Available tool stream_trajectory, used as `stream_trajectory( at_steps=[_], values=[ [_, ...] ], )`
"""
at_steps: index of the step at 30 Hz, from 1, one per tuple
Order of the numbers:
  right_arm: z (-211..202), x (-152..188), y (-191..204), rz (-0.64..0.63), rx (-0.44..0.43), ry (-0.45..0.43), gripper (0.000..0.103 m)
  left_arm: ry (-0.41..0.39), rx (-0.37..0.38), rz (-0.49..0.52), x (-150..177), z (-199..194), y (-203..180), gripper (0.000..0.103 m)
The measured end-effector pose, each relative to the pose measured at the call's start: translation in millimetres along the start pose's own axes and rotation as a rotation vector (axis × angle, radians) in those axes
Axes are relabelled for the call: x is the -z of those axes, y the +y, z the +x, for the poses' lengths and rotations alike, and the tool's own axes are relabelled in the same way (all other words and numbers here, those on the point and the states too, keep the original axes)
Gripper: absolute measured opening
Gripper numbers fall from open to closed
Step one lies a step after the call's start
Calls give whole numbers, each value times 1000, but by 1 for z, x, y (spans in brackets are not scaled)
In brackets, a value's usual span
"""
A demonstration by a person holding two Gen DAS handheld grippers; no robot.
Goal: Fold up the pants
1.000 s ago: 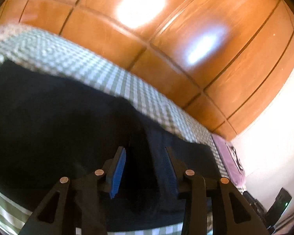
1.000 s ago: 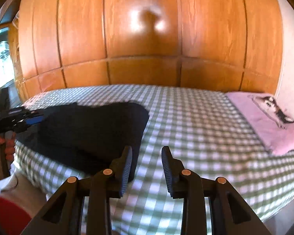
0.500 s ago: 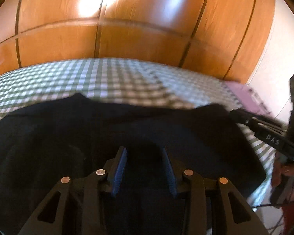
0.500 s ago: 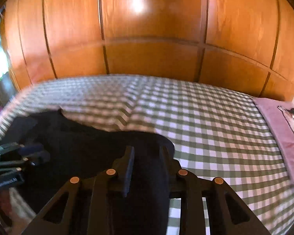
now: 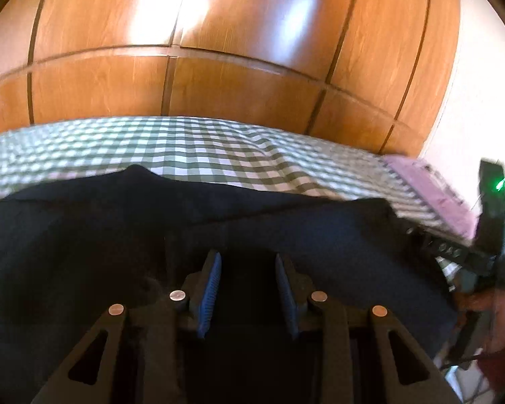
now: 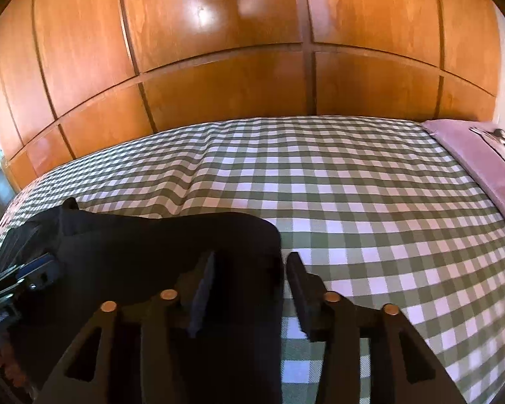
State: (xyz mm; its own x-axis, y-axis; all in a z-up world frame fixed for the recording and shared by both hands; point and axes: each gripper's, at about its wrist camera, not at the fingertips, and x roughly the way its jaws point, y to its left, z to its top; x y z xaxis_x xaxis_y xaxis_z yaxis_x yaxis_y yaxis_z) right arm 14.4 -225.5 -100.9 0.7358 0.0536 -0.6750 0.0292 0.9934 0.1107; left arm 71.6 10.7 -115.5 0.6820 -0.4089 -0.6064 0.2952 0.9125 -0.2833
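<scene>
Dark navy pants [image 5: 151, 235] lie folded on a green-and-white checked bed [image 5: 185, 141], near its front edge. My left gripper [image 5: 247, 262] is open, its blue-padded fingers [image 5: 212, 282] low over the middle of the pants. My right gripper [image 6: 252, 262] is open over the right edge of the pants [image 6: 168, 245], one finger above the cloth and the other above the bedsheet [image 6: 353, 202]. The right gripper shows at the right of the left wrist view [image 5: 461, 256]. The left gripper shows at the left of the right wrist view [image 6: 33, 276].
Wooden wardrobe panels [image 6: 252, 50] stand behind the bed. A purple pillow [image 6: 481, 155] lies at the bed's right end. Checked sheet spreads beyond and to the right of the pants. A white wall [image 5: 471, 84] is at the right.
Both grippers swung in over the pants from the sides. The right gripper's fingers have spread wider and now straddle the pants' right edge. The pants lie still.
</scene>
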Motion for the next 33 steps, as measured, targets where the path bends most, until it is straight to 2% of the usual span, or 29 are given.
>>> stream_trajectory(
  at_steps=[4,6,9,13,18,20,22,24,27,33],
  values=[
    [-30,1,-2,60,39,-34,52,15,24,-67,0,-20,11,34],
    [-49,7,5,68,52,-85,53,2,0,-74,1,-37,16,37],
    [-68,18,25,35,34,-121,53,-36,-96,-92,8,-60,28,43],
    [-72,31,60,-30,-79,-101,53,-54,-144,-179,15,-85,57,43],
    [-66,46,106,-129,-239,-52,49,-80,-204,-349,26,-113,96,43],
    [-65,49,120,-161,-304,-47,49,-97,-243,-397,30,-126,110,43],
    [-62,51,134,-182,-377,-30,44,-123,-283,-425,34,-138,120,43],
    [-58,54,144,-197,-415,-10,44,-149,-337,-455,40,-153,132,43],
    [-46,63,154,-219,-418,36,44,-189,-415,-529,51,-176,154,43],
    [-49,71,156,-251,-392,5,44,-256,-544,-744,77,-214,199,43]
  ],
)
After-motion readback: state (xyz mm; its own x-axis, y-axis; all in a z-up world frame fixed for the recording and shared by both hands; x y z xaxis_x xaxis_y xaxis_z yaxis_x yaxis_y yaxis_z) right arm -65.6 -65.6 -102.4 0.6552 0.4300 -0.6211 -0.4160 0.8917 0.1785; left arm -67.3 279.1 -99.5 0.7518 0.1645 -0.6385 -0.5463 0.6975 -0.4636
